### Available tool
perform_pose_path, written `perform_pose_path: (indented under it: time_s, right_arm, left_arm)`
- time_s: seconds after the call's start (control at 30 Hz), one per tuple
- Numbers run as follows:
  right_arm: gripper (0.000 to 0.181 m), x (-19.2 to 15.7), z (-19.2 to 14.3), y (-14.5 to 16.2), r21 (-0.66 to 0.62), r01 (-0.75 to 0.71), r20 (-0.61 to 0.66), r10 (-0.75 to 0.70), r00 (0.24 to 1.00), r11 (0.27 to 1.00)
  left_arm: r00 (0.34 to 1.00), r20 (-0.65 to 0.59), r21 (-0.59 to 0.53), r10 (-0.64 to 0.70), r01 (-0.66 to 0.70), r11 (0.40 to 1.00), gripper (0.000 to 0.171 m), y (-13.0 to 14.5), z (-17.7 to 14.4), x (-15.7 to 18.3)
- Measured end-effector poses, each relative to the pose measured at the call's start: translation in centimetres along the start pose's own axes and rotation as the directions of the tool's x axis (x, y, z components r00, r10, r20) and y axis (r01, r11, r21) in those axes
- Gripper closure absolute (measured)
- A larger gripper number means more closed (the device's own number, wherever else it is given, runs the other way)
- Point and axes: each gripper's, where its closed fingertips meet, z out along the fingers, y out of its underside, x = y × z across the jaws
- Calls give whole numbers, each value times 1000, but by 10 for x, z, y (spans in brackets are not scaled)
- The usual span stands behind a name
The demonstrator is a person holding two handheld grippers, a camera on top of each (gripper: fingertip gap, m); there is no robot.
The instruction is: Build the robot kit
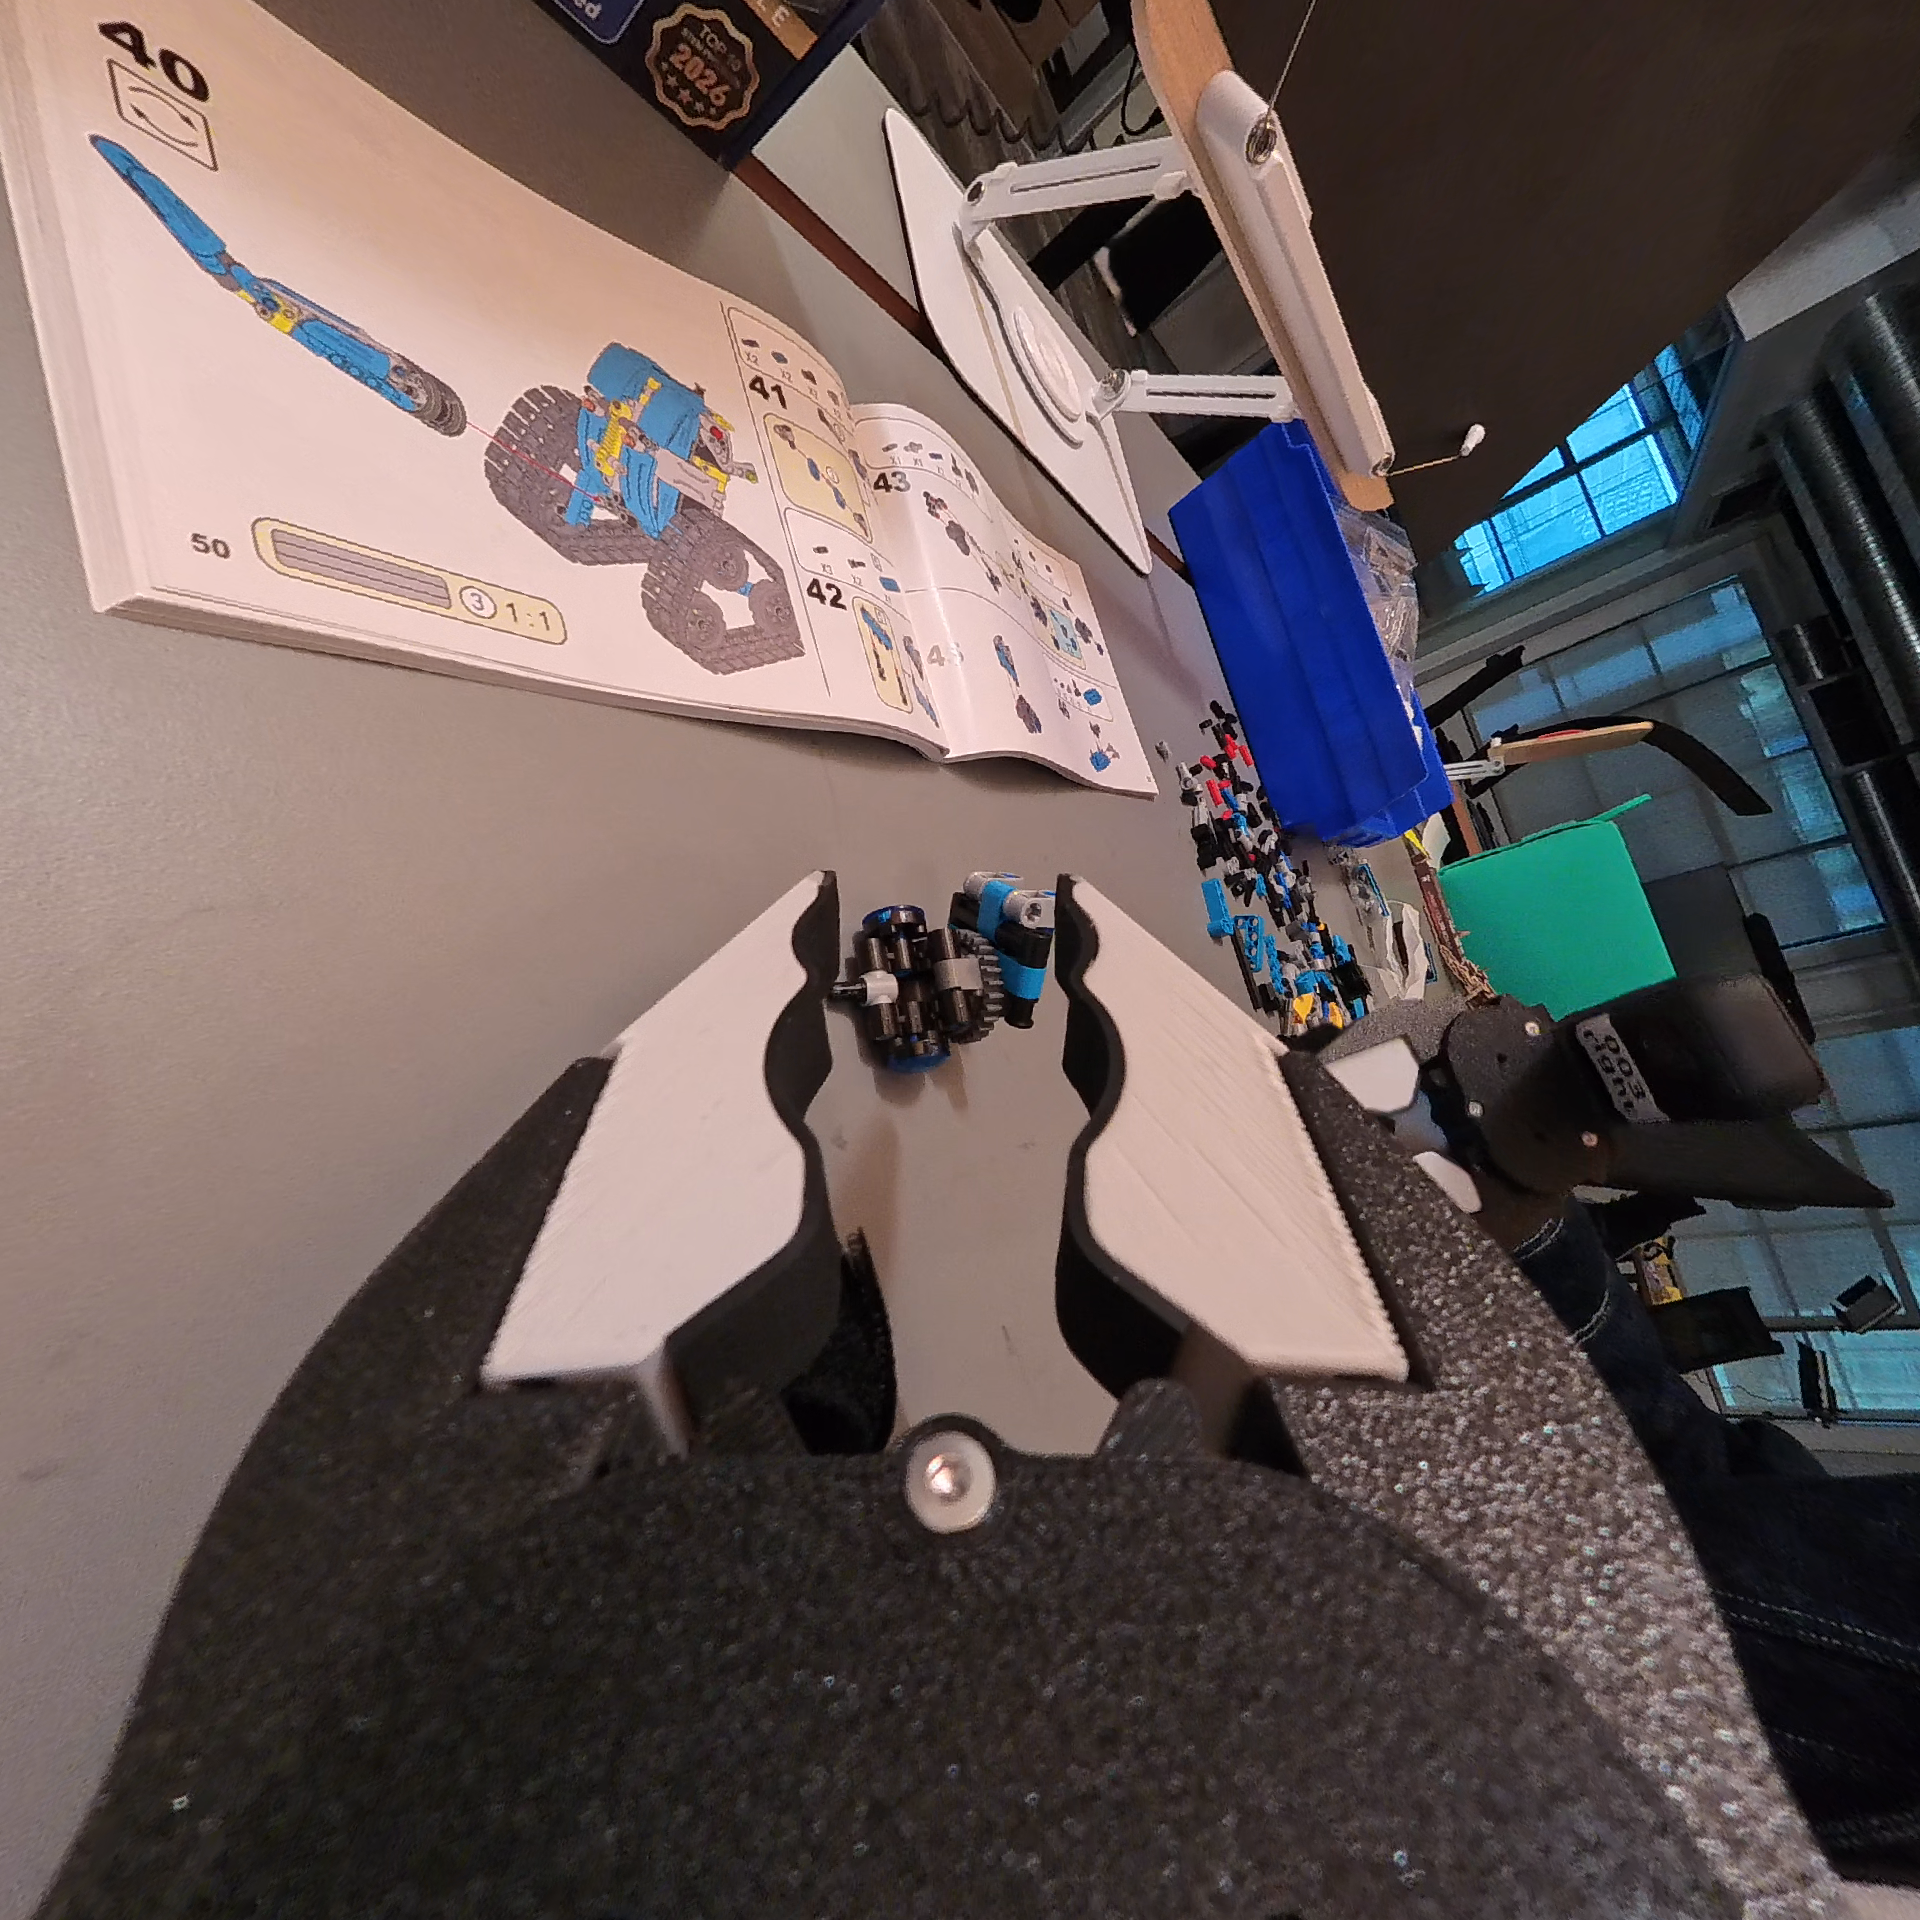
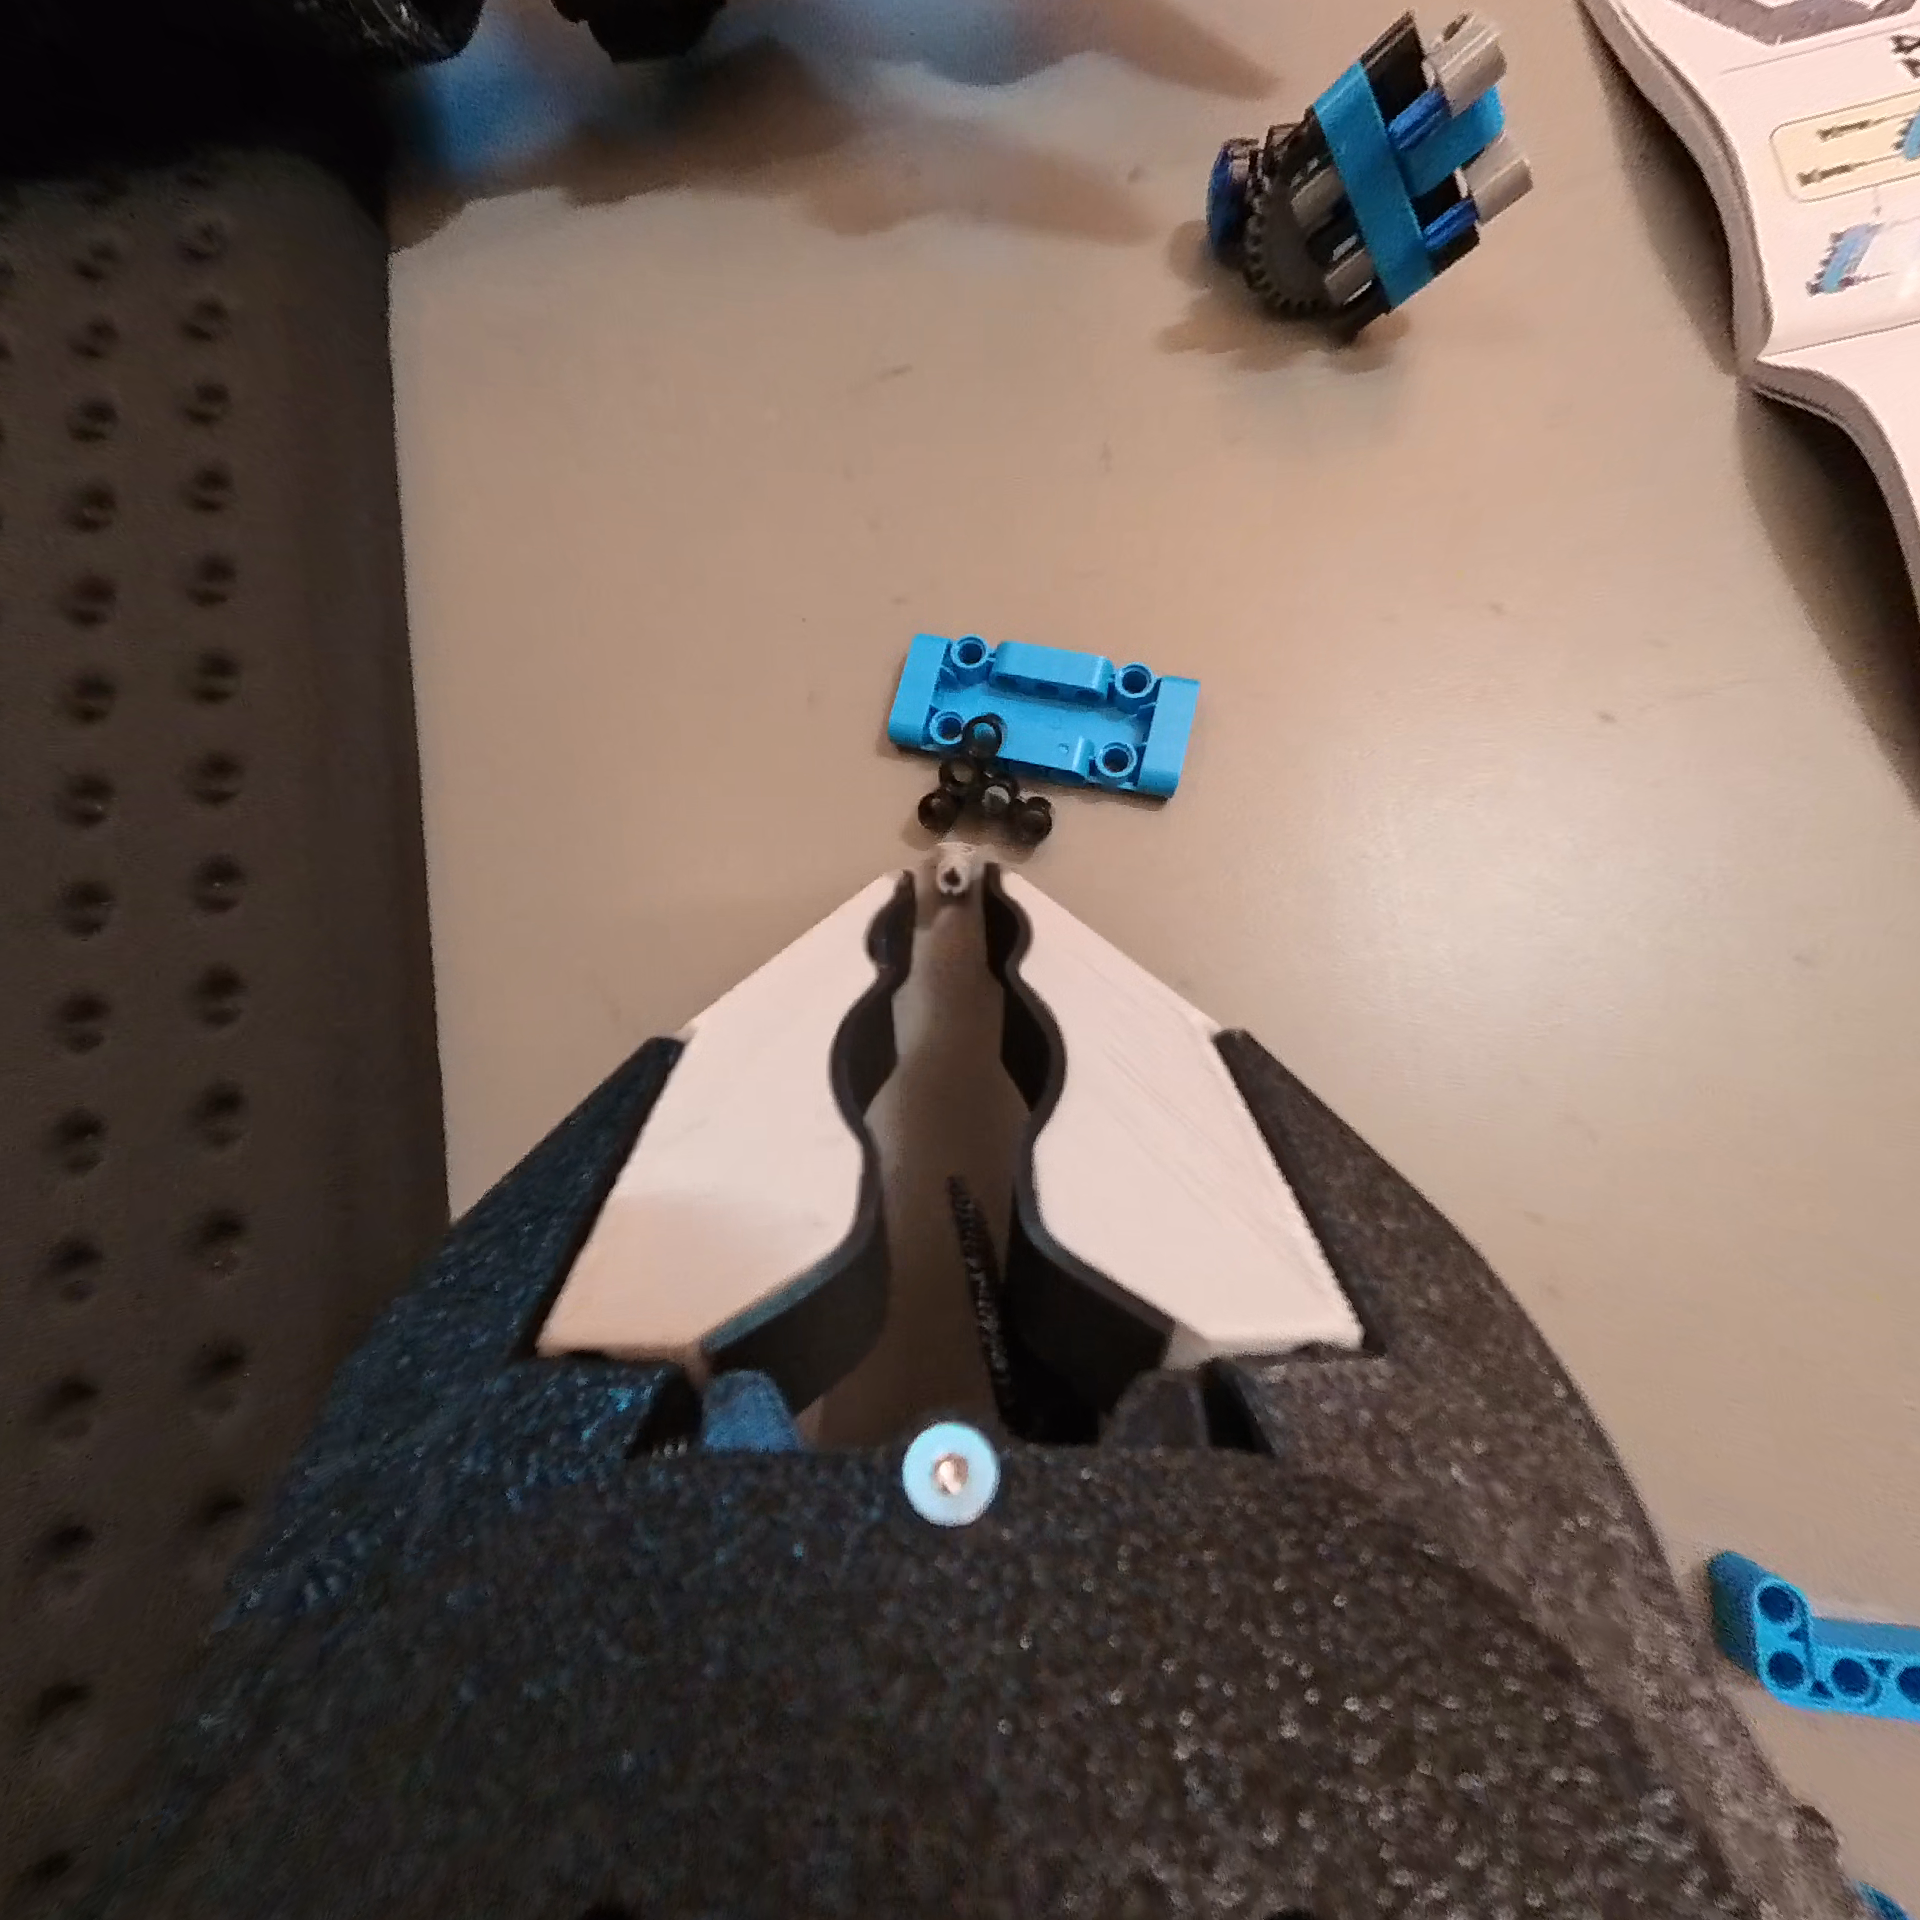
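Note:
My left gripper (image 1: 945,883) is open over the grey table (image 1: 312,935), its fingers to either side of a small black, grey and blue brick assembly (image 1: 940,971) that lies just ahead. The same assembly shows in the right wrist view (image 2: 1361,177) at the top right. My right gripper (image 2: 951,878) is shut on a small grey pin (image 2: 953,871) at its tips. Just ahead of it lie a black triangular connector (image 2: 982,795) and a flat blue panel piece (image 2: 1044,717), touching each other. The right gripper also shows in the left wrist view (image 1: 1538,1101) at the right.
An open instruction booklet (image 1: 468,416) lies on the table, its corner also in the right wrist view (image 2: 1849,260). A pile of small loose parts (image 1: 1257,894), a blue bin (image 1: 1309,634) and a green box (image 1: 1548,914) stand beyond. A blue angled beam (image 2: 1808,1652) and a dimpled dark mat (image 2: 187,831) flank the right gripper. Left tips to right tips: about 20 centimetres.

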Motion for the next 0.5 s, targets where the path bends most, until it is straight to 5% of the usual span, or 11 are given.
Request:
perform_pose_path:
  time_s: [0.1,0.2,0.33,0.5]
  right_arm:
    - [163,12,-16,0,10,-12,-26,12,1000,1000]
    - [163,67,-58,2,63,-70,-204,81,976,996]
    - [165,172,-122,46,107,-296,-532,306,789,949]
    - [164,204,-126,67,154,-408,-549,421,722,900]
  left_arm:
    - [1000,-2,0,-1,1,1000,130,0,0,0]
    - [1000,-5,-1,-3,3,1000,130,0,0,1]
    - [1000,-9,-3,-1,1,1000,130,1,1,2]
    - [1000,-5,-3,-1,1,1000,130,1,0,2]
